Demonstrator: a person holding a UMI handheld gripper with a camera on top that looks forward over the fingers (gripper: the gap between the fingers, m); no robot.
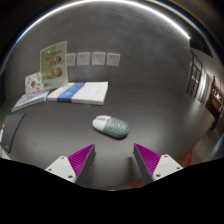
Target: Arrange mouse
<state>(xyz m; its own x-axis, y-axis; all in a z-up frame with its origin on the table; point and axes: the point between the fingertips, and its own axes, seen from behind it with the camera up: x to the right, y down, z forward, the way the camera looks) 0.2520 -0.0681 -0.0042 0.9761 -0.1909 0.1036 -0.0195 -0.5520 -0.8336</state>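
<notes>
Hovering: the gripper (114,160) hangs over a grey table (150,110), holding nothing.
Fingers: spread wide apart, a clear gap between them; the purple pads (80,159) face each other across bare tabletop.
Mouse: the pale grey-green mouse (111,126) lies flat on the table just ahead of the fingers, in line with the gap, apart from both tips.
Books: a white and blue stack of books (80,94) lies well beyond the mouse, off to the left finger's side.
Booklet: an illustrated booklet (54,58) stands propped up behind the books.
Wall: small white wall plates (91,58) show beyond the books.
</notes>
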